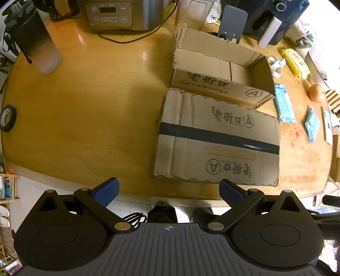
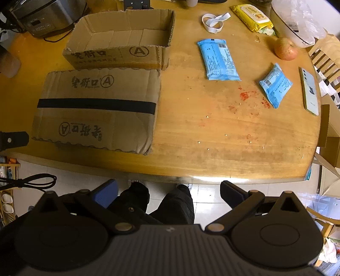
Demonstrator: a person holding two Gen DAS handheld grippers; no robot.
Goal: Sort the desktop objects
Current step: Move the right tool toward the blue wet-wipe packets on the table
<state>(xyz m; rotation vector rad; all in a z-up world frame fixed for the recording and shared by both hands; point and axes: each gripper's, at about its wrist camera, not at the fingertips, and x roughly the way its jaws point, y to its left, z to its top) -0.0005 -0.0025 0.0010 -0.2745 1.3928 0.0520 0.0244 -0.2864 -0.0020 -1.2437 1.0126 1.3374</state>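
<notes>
I hold both the left gripper (image 1: 169, 191) and right gripper (image 2: 169, 191) wide open and empty at the near edge, while the cardboard tray (image 2: 119, 36) shows nothing inside and two blue packets (image 2: 218, 59) (image 2: 275, 85), an apple (image 2: 285, 51) and a phone (image 2: 310, 91) lie loose to its right.

This is a home, most likely a kitchen or dining corner. A wooden bench (image 2: 212, 131) with a rounded edge carries a steel rice cooker (image 1: 119, 14) at the upper left of the left wrist view, a tumbler (image 1: 40, 46) beside it, and at the upper right of the right wrist view a wet-wipes pack (image 2: 252, 17), an apple (image 2: 285, 48) and a phone (image 2: 310, 91). Pale floor tiles (image 2: 70, 178) show below the bench edge, with a slatted wooden chair (image 2: 325, 57) at the right.
</notes>
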